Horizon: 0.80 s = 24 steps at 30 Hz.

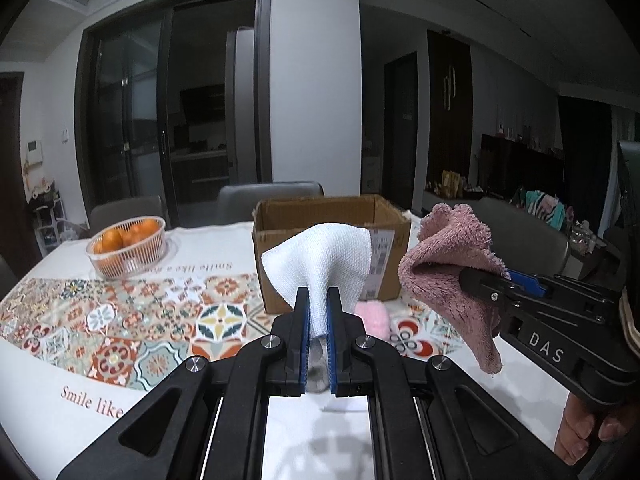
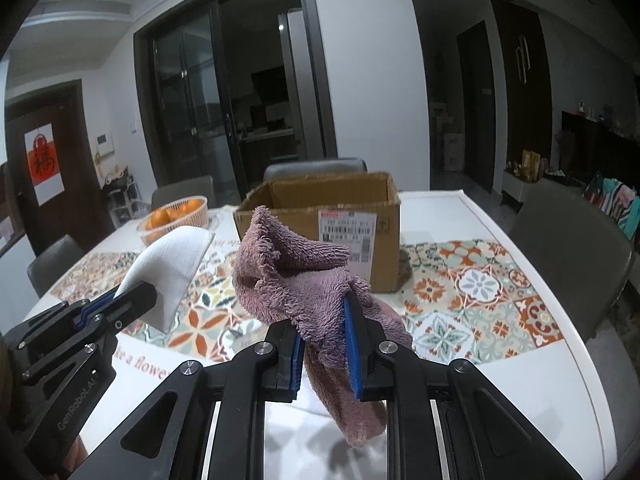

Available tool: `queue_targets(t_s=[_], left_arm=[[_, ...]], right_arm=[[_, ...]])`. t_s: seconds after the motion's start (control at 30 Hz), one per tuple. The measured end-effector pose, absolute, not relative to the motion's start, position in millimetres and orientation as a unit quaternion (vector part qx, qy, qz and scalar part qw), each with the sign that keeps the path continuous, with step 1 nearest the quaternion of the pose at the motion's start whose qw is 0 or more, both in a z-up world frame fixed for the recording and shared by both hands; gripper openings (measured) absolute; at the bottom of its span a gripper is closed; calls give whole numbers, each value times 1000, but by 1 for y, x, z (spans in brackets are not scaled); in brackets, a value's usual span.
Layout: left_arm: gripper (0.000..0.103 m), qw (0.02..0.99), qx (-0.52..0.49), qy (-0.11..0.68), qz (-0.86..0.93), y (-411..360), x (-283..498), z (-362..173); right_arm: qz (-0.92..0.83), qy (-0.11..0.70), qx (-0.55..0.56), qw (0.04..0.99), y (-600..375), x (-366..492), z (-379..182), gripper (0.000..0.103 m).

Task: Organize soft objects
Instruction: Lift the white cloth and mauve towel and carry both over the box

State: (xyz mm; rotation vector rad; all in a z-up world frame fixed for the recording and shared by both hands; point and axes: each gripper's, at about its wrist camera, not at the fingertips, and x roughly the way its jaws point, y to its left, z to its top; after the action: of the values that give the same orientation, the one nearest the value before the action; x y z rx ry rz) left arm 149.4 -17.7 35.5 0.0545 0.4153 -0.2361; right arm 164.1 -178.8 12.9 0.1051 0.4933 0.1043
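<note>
My left gripper (image 1: 318, 300) is shut on a white cloth (image 1: 320, 268) and holds it above the table, in front of an open cardboard box (image 1: 332, 216). My right gripper (image 2: 326, 316) is shut on a mauve fluffy towel (image 2: 296, 276) that hangs down between its fingers, also above the table. The towel (image 1: 448, 264) and right gripper (image 1: 480, 280) show at the right of the left wrist view. The white cloth (image 2: 172, 268) and left gripper (image 2: 132, 296) show at the left of the right wrist view. A small pink fluffy thing (image 1: 372, 316) lies on the table by the box.
The box (image 2: 320, 208) stands mid-table on a patterned tablecloth (image 1: 120, 320). A basket of oranges (image 1: 128, 246) sits at the far left. Grey chairs (image 2: 568, 248) surround the table.
</note>
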Motion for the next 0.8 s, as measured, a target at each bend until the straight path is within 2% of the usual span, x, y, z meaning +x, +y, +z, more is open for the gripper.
queue_targets(t_s=[0.8], left_arm=[[9,986,30,122,-113,-22,181,84]], right_arm=[[47,155,74,984,-188,185,63,20]])
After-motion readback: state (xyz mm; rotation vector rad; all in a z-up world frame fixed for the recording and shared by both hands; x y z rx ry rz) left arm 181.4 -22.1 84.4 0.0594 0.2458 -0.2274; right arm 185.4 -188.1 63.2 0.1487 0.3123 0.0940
